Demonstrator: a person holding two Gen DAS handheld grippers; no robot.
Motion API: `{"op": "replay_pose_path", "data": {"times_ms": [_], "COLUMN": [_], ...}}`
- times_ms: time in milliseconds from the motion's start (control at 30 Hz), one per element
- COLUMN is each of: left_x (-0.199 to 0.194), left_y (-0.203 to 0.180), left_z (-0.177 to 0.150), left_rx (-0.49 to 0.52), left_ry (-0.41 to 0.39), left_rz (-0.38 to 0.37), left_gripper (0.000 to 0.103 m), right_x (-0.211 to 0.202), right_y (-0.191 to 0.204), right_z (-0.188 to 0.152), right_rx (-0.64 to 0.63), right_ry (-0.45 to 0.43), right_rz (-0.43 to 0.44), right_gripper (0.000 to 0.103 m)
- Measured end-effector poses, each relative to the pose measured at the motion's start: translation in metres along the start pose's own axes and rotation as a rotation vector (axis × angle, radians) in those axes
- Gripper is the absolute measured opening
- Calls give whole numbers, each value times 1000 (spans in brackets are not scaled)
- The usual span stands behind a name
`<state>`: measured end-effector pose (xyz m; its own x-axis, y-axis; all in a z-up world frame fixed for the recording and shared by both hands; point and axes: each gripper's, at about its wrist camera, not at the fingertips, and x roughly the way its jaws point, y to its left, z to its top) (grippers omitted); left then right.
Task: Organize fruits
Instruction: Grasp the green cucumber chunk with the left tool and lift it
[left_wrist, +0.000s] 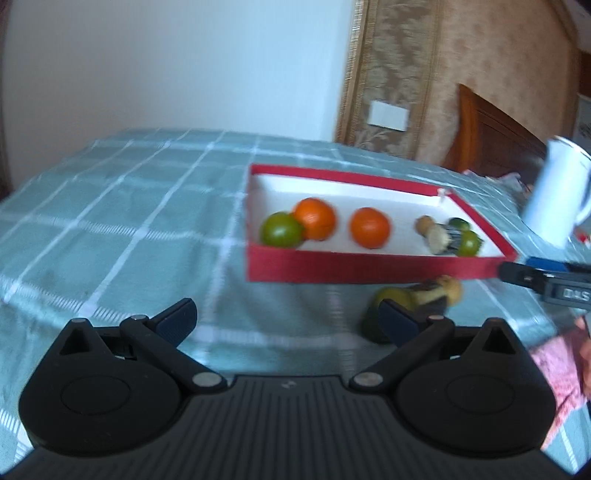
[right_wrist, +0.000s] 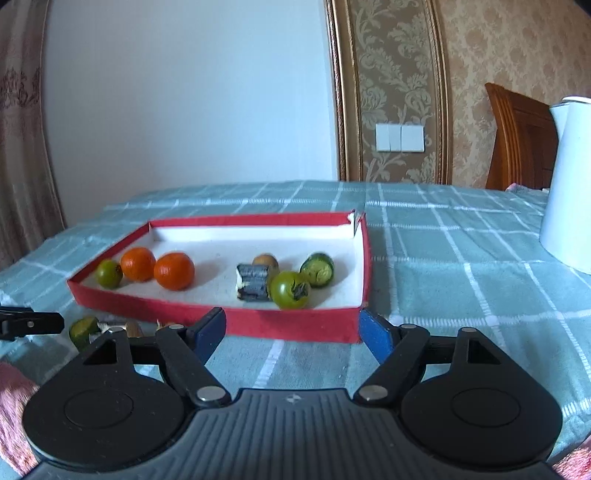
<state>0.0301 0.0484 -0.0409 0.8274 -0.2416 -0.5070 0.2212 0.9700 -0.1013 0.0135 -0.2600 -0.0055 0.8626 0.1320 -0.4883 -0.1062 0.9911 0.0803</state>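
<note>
A red box (right_wrist: 295, 326) with a white inside lies on the checked tablecloth. It holds two oranges (right_wrist: 173, 270) (right_wrist: 137, 264), a green fruit (right_wrist: 109, 273) at its left end, and to the right a dark wrapped piece (right_wrist: 253, 282), a brown fruit (right_wrist: 265, 261) and two more green fruits (right_wrist: 290, 290) (right_wrist: 317, 269). My right gripper (right_wrist: 291, 328) stands open just before the box's front wall, with nothing between its fingers. My left gripper (left_wrist: 288, 317) is open too. Outside the box, a green fruit (left_wrist: 391, 299) and a yellowish-brown piece (left_wrist: 448, 290) lie by its right finger.
A white jug (right_wrist: 569, 192) stands on the cloth to the right of the box. A wooden chair (right_wrist: 517, 136) is behind the table. The far edge of the table runs along the white wall. A pink sleeve (left_wrist: 554, 376) shows at the right of the left wrist view.
</note>
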Motion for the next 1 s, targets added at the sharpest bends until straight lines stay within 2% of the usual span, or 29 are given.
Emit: {"op": "replay_pose_path", "data": {"times_ms": [100,200,400,467,533,667,767,800,867,900,933,1000], "left_x": [0,4,13,17,21,24,24,23,21,22,23,25], "left_y": [-17,-27,-35,-38,-40,-40,-41,-43,-47,-49,-50,-53], "left_z": [1,-2,-5,-5,-5,-5,-4,-4,-4,-3,-2,-3], "left_rx": [74,128,195,228,262,276,282,290,311,317,319,328], "left_ry": [-4,-1,23,40,63,72,73,72,66,71,80,75], "left_rz": [-26,-16,-49,-55,-82,-102,-127,-133,-151,-166,-172,-168], "left_gripper": [103,103,103,97,81,79,69,64,49,34,29,29], "right_x": [1,2,6,7,8,10,11,11,12,12,13,14], "right_y": [4,4,1,-1,-2,-3,-4,-4,-4,-4,-4,-5], "right_z": [-2,-3,-3,-3,-3,-3,-3,-3,-3,-3,-3,-3], "right_rx": [-24,-22,-1,10,19,29,32,32,33,34,36,39], "right_ry": [6,10,36,43,51,63,70,73,78,79,81,88], "right_rz": [-3,-5,-17,-22,-24,-28,-31,-31,-33,-34,-35,-37], "right_gripper": [79,79,79,79,79,79,80,80,81,82,82,82]}}
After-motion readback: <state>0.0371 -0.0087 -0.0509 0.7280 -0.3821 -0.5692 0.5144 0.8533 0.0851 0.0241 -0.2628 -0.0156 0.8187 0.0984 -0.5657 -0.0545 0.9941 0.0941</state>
